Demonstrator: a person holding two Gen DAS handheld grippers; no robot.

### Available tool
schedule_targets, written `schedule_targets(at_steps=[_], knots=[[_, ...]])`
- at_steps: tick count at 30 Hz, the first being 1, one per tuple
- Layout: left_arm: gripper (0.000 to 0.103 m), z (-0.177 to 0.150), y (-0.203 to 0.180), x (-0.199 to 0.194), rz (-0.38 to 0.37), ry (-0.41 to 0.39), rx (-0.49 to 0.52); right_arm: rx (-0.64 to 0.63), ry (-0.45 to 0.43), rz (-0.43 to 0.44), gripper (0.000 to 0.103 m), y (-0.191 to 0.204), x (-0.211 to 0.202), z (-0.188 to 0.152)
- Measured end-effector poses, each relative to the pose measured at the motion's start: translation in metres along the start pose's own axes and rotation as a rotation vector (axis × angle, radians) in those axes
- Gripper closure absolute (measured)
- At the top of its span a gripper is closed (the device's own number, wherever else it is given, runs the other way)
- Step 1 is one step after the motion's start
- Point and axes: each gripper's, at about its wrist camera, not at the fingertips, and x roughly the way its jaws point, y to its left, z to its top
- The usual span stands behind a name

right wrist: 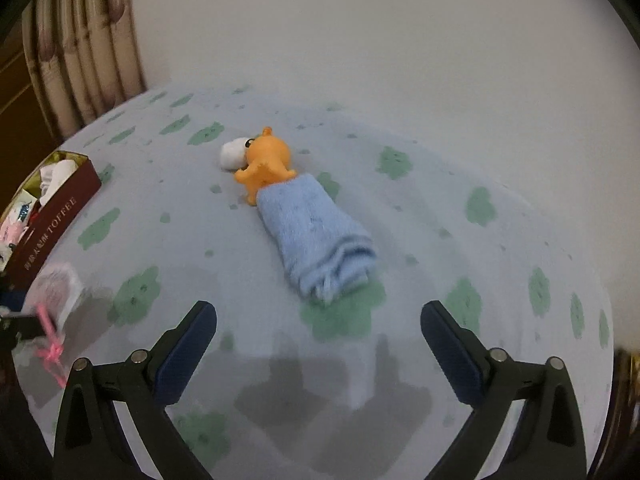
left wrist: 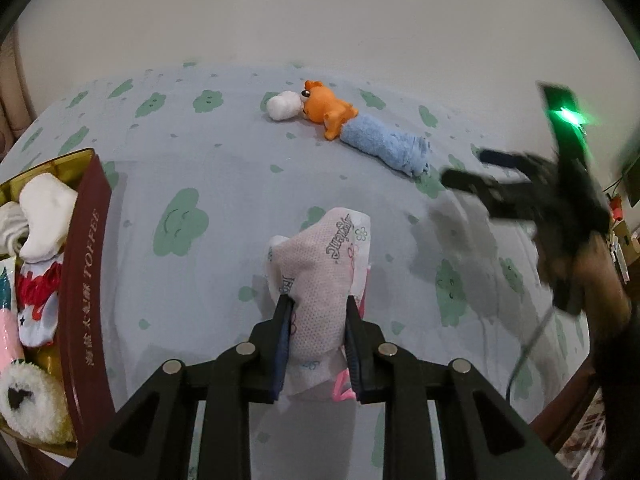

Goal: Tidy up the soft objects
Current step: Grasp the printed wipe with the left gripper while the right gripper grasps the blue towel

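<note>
My left gripper (left wrist: 318,306) is shut on a pink-and-white tissue pack (left wrist: 320,276) and holds it above the blue cloud-print cloth (left wrist: 200,160). The pack shows blurred at the left of the right wrist view (right wrist: 56,284). My right gripper (right wrist: 318,316) is open and empty; it also appears blurred at the right of the left wrist view (left wrist: 464,168). Ahead of it lie a rolled blue towel (right wrist: 316,236), an orange plush toy (right wrist: 268,164) and a white ball of cloth (right wrist: 232,154), touching in a row. They lie at the far side in the left wrist view: towel (left wrist: 384,146), plush toy (left wrist: 324,110), white ball (left wrist: 282,106).
A dark red toffee box (left wrist: 86,280) stands at the left, holding socks (left wrist: 44,216) and other soft items; it also shows in the right wrist view (right wrist: 52,224). A white wall is behind the table. A curtain (right wrist: 84,48) hangs at the far left.
</note>
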Motion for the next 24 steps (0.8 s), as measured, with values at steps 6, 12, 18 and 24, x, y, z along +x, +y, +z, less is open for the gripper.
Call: schedule_targets(at_steps=[6, 12, 18, 24], knots=[[0.079, -0.005, -0.002, -0.004, 0.001, 0.010, 0.029, -0.146, 0.092, -0.022, 0.005, 0.007, 0.041, 0.031], [0.079, -0.006, 0.000, -0.003, -0.009, 0.019, 0.023, -0.187, 0.160, -0.016, 0.006, 0.003, 0.076, 0.045], [0.078, -0.006, 0.002, 0.001, -0.010, 0.025, 0.018, -0.072, 0.224, 0.071, 0.013, -0.017, 0.105, 0.045], [0.077, -0.007, 0.002, 0.000, -0.002, 0.026, 0.008, 0.004, 0.154, 0.074, 0.041, -0.013, 0.089, 0.029]])
